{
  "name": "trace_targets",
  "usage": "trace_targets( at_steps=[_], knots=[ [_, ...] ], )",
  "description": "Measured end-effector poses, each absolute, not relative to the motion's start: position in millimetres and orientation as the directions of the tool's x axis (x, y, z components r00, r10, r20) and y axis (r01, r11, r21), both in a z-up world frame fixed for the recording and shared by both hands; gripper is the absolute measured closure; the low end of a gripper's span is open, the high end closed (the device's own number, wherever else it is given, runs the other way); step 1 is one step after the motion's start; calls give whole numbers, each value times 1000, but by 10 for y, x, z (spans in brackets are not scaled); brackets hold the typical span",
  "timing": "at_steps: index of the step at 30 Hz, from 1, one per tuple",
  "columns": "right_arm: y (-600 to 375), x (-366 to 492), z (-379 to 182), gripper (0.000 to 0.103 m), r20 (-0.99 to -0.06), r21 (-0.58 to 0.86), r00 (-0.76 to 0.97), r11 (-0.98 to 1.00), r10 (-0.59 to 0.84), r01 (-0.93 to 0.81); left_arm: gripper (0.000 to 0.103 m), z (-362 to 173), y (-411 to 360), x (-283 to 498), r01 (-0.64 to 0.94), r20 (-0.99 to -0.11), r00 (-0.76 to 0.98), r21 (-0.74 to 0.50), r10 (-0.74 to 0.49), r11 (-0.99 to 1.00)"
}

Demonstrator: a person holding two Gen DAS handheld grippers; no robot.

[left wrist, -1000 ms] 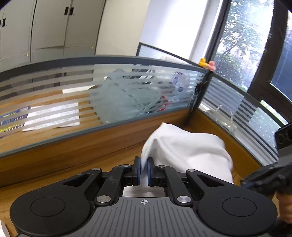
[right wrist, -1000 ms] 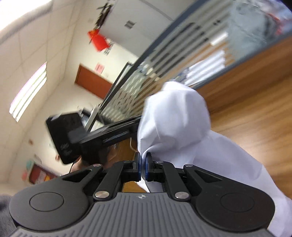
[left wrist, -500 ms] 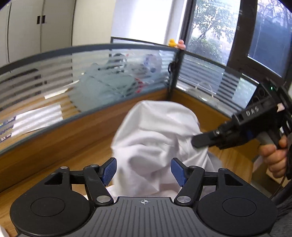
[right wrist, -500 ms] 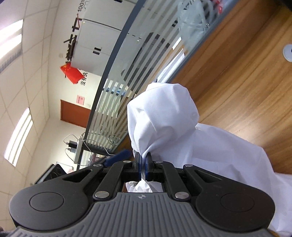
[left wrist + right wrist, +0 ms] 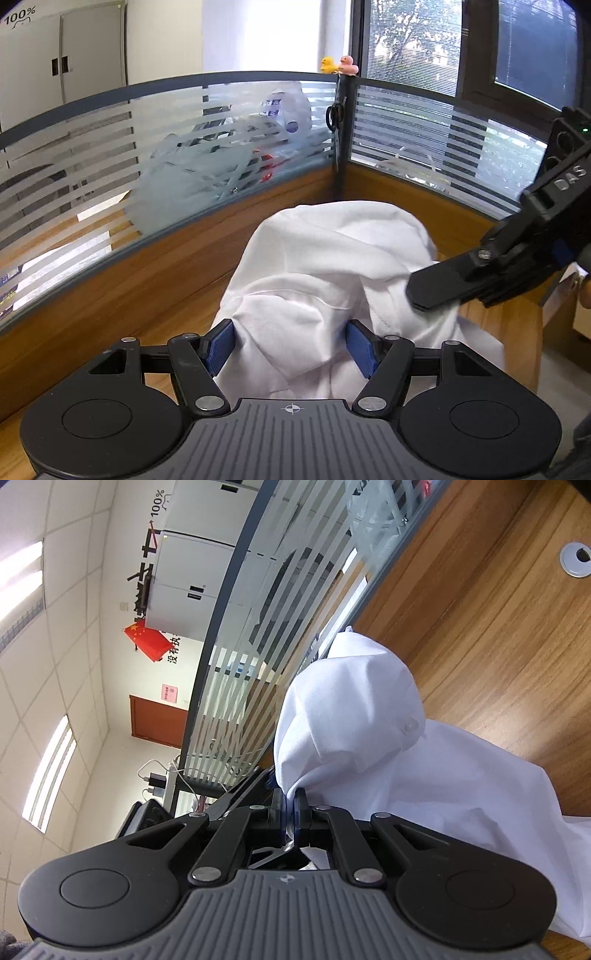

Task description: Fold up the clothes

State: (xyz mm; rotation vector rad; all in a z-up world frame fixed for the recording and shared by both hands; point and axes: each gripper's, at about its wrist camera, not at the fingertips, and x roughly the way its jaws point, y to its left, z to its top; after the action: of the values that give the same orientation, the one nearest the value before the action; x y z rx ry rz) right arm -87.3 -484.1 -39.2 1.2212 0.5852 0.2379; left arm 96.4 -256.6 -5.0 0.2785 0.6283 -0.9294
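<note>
Right tongs (image 5: 290, 814) are pinched tight on a bunched edge of the white cotton shirt (image 5: 332, 266); left tongs (image 5: 291, 345) stand wide, cloth between the blue pads but ungripped. One corner carries it all, so the loose side may slump and spoil the fold. The shirt sits heaped and creased at twelve o'clock on the wooden desk (image 5: 177, 295).

The white shirt (image 5: 332, 266) is smooth matt cloth. The counter (image 5: 498, 635) is satin wood grain. The partition (image 5: 147, 147) is frosted striped glass.
</note>
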Motion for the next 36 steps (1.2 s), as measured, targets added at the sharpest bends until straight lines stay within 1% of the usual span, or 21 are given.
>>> trace_targets(
  at_steps=[1, 3, 5, 7, 8, 12, 15, 18, 21, 24, 27, 30, 31, 32, 33, 34, 36],
  knots=[
    [-4867, -900, -409, 98, -294, 931, 832, 336, 470, 139, 32, -78, -2565, 981, 811, -608, 440, -49, -662, 583],
    [-4899, -939, -442, 98, -286, 937, 837, 320, 466, 142, 47, -127, -2567, 1005, 796, -598, 462, -47, -655, 604],
    [-4906, -941, -452, 98, -285, 937, 839, 321, 464, 141, 91, -158, -2570, 1052, 775, -597, 482, -51, -641, 630],
    [-4903, -937, -439, 98, -298, 930, 839, 338, 456, 147, 95, -142, -2546, 1145, 745, -601, 495, -79, -628, 662],
    [-4907, -932, -407, 99, -323, 915, 839, 371, 438, 158, 96, -119, -2514, 1201, 730, -598, 499, -101, -627, 676],
    [-4919, -907, -275, 99, -417, 841, 835, 501, 358, 205, 97, 87, -2352, 1351, 709, -611, 504, -111, -611, 696],
    [-4846, -803, -106, 100, -510, 723, 816, 648, 270, 238, 97, 297, -2215, 1408, 712, -618, 493, -118, -612, 693],
    [-4758, -680, 40, 100, -572, 588, 802, 769, 173, 253, 97, 504, -2075, 1413, 708, -616, 490, -131, -617, 694],
    [-4677, -535, 173, 100, -586, 473, 804, 847, 97, 243, 97, 686, -1935, 1417, 697, -614, 488, -153, -620, 701],
    [-4607, -355, 391, 100, -567, 394, 822, 894, 54, 213, 97, 880, -1782, 1384, 687, -610, 483, -181, -628, 704],
    [-4526, -201, 587, 100, -543, 328, 839, 928, 31, 178, 98, 1031, -1636, 1349, 671, -619, 449, -242, -644, 701],
    [-4431, -10, 646, 98, -567, 264, 823, 952, 25, 153, 98, 1059, -1541, 1328, 642, -631, 399, -326, -665, 694],
    [-4401, 26, 623, 96, -583, 239, 812, 959, 19, 149, 98, 1037, -1532, 1324, 635, -636, 391, -337, -665, 695],
    [-4359, 24, 578, 91, -600, 211, 800, 966, 8, 148, 98, 1008, -1529, 1322, 629, -640, 386, -344, -664, 697],
    [-4317, 23, 533, 89, -615, 182, 788, 972, -3, 146, 98, 973, -1532, 1328, 621, -648, 382, -347, -659, 702],
    [-4275, 21, 488, 85, -631, 153, 776, 978, -15, 144, 98, 940, -1533, 1340, 612, -656, 376, -355, -655, 707],
    [-4195, 9, 407, 82, -658, 99, 752, 986, -39, 138, 98, 905, -1568, 1389, 597, -663, 362, -375, -656, 709]
  ],
)
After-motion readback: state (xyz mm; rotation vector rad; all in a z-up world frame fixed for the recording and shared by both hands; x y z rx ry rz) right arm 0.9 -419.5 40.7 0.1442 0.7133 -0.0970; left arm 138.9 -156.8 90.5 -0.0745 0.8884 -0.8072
